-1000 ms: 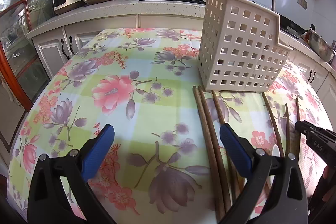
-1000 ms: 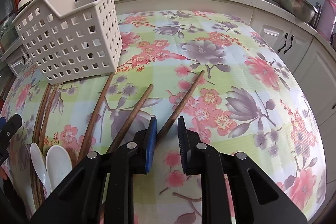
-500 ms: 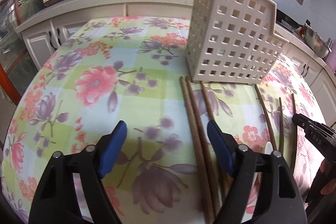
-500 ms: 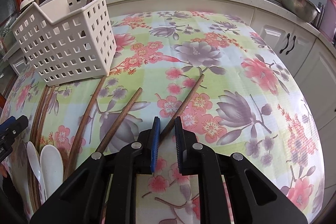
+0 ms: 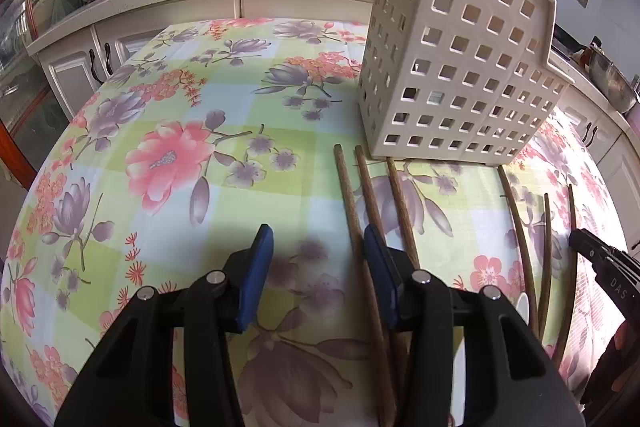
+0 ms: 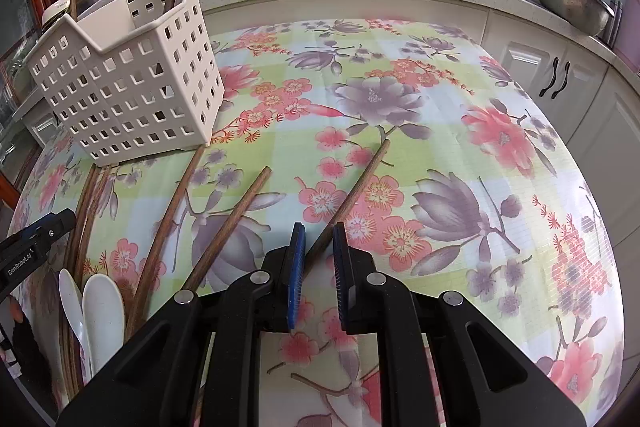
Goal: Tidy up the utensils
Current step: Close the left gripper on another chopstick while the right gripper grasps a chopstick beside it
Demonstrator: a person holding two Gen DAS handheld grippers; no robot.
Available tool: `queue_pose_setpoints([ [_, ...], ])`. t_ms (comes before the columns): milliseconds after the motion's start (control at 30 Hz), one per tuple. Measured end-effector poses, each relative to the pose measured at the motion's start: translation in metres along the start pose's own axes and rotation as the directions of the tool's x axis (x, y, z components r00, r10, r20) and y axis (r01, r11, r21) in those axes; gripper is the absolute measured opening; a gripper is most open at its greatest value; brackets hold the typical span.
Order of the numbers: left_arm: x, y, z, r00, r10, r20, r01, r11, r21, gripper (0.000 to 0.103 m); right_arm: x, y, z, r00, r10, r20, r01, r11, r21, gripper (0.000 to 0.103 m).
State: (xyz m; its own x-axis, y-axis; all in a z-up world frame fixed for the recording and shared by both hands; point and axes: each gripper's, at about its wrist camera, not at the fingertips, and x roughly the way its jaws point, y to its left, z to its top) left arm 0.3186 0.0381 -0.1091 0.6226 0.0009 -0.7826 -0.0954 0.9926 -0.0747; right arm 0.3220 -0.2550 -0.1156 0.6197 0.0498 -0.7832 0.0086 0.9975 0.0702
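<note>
Here the right gripper (image 6: 318,259) has its blue pads drawn in close on the near end of a single wooden chopstick (image 6: 362,175); the stick passes between the jaws, and the grip reads as clenched on it, though contact at the pads is partly hidden. This chopstick lies on the floral tablecloth (image 6: 460,131), its long axis running away from the gripper and slightly to the right, its far tip well apart from the perforated white utensil basket (image 6: 132,87). The basket stands up and to the left of the right gripper, with one dark stick already leaning upright inside it. The left gripper (image 5: 318,259) has just been closing and now stands half open above the cloth; the leftmost chopstick (image 5: 352,211) of a bundle passes just inside its right pad, but nothing is pinched yet. That bundle lies lengthwise toward the basket (image 5: 460,67), its far ends touching or just short of the basket's base. Further sticks (image 6: 168,223) and two white spoons (image 6: 96,311) lie between the two grippers. The left hand is the nearer to the basket; the right must judgeably lift its stick, tip it upright and carry it leftward over the rim.
</note>
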Motion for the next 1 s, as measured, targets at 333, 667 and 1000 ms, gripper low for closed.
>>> queue_pose_setpoints([
  [333,0.001,-0.013,-0.003,0.999,0.042,0.021,-0.043,0.996,0.072,0.029,0.001,0.004,0.001,1.0,-0.019,0.004,0.019,1.0,-0.022,0.012],
  [667,0.0,0.003,-0.002,0.999,-0.037,0.003,0.037,0.999,0.018,0.008,-0.01,-0.008,-0.01,0.998,0.045,0.034,-0.046,0.998,0.035,0.007],
  [1000,-0.02,0.014,-0.004,0.996,-0.08,0.03,0.081,0.997,-0.019,0.007,-0.037,-0.014,-0.01,0.992,0.086,0.09,-0.092,0.994,0.058,0.007],
])
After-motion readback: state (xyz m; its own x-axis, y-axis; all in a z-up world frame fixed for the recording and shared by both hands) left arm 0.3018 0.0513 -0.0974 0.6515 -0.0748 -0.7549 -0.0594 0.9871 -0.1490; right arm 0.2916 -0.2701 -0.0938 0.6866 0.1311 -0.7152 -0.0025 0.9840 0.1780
